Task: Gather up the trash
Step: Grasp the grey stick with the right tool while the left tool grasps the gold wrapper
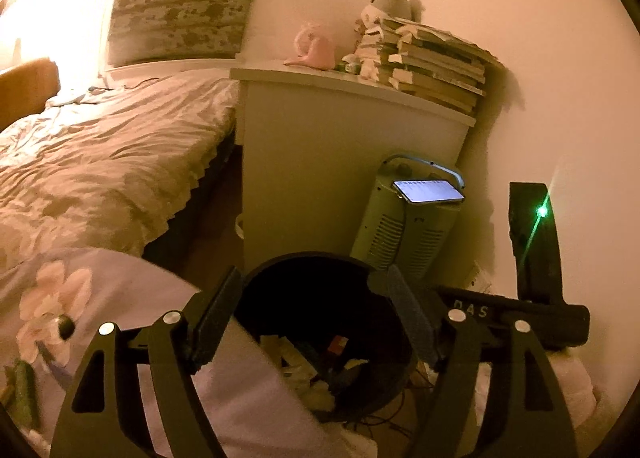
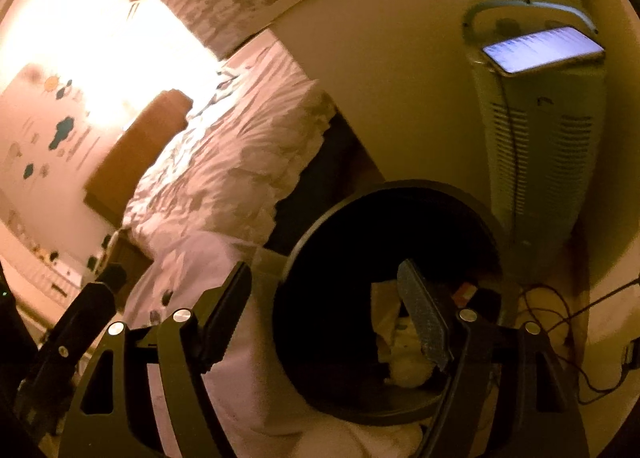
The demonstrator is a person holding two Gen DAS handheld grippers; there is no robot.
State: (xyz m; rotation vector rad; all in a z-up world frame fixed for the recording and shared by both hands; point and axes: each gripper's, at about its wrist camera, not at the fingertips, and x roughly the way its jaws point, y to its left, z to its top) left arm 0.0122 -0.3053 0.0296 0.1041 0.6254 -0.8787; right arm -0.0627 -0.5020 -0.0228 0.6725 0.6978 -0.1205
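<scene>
Dim amber light, window glare (fisheye-warped edges).

The right gripper (image 2: 324, 310) hangs above the black bin (image 2: 320, 258), jaws apart and empty. Crumpled trash (image 2: 396, 342) lies inside the bin. A heater (image 2: 548, 146) stands behind the bin.

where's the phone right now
The phone lies screen-lit on top of the pale tower heater, right of the white nightstand and just behind the black trash bin; in the right wrist view it's upper right.
</scene>
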